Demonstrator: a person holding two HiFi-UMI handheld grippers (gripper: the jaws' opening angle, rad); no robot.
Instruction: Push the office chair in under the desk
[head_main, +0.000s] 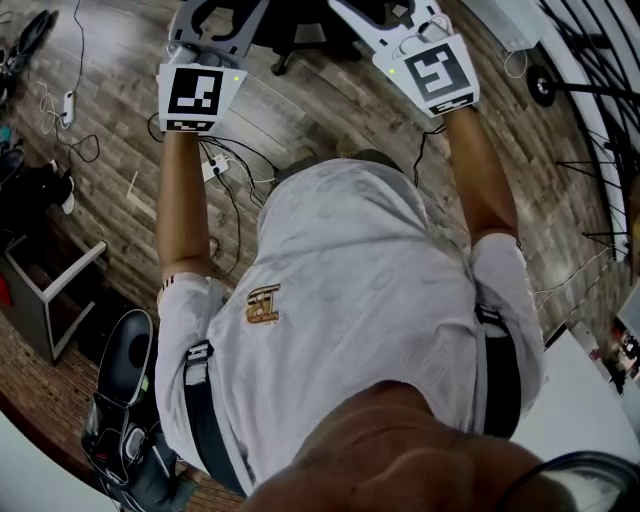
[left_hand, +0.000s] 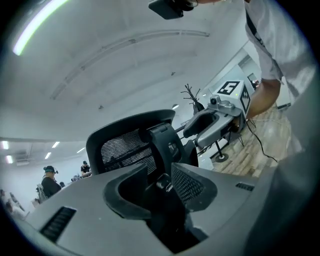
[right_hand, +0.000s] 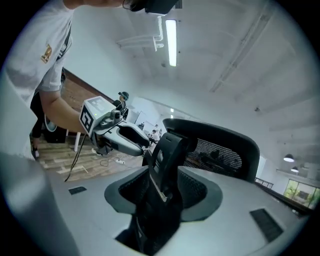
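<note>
The chair (head_main: 290, 25) stands on the wood floor (head_main: 330, 110) at the far edge of the head view, straight ahead of the person and between both grippers. The left gripper (left_hand: 159, 182) has its jaws narrowly apart around the chair's black spine (left_hand: 167, 145), behind the mesh back. The right gripper (right_hand: 162, 192) straddles the same spine, wider. Whether any pad touches it I cannot tell.

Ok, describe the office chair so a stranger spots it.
Start at the wooden floor ahead of the person. There, between the left gripper and right gripper, stands the office chair. Unlike those grey tools, it is black, with a mesh back in a curved frame.
</note>
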